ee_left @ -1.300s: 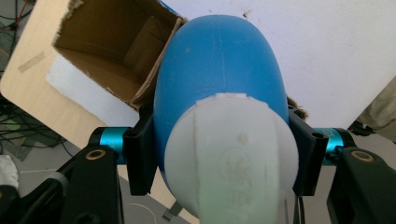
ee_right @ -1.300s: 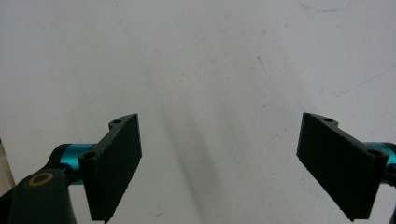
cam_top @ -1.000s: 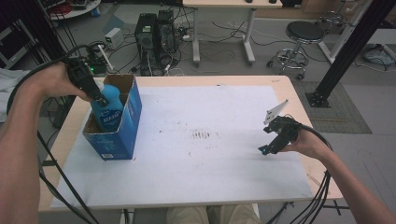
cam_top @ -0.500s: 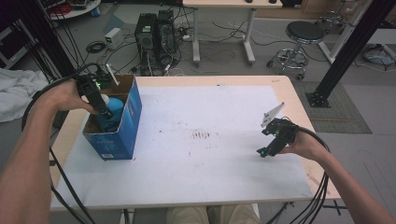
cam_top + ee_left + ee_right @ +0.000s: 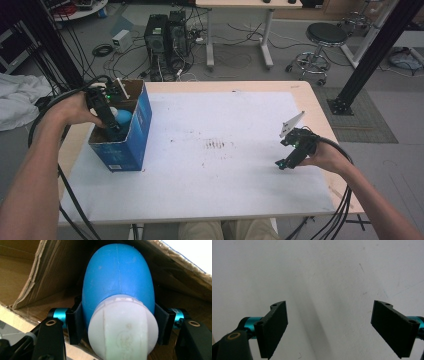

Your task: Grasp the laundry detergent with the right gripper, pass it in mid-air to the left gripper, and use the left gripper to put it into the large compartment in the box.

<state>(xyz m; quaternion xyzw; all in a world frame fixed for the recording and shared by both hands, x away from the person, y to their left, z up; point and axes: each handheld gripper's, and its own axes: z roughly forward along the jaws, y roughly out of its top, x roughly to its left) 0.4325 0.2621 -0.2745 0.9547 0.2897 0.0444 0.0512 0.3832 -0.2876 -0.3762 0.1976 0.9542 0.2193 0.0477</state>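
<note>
Left tongs (image 5: 117, 322) clenched on blue bottle (image 5: 117, 277) inside blue box (image 5: 137, 130); right tongs (image 5: 337, 327) released; no legible writing.

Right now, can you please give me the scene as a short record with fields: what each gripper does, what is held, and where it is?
left gripper: lowered into the box, jaws closed on the bottle
held thing: blue bottle with a white cap, gripped on both sides near the cap
container: blue cardboard box, open on top, at the left side of the table
right gripper: jaws open, nothing between them, above the white table
</note>
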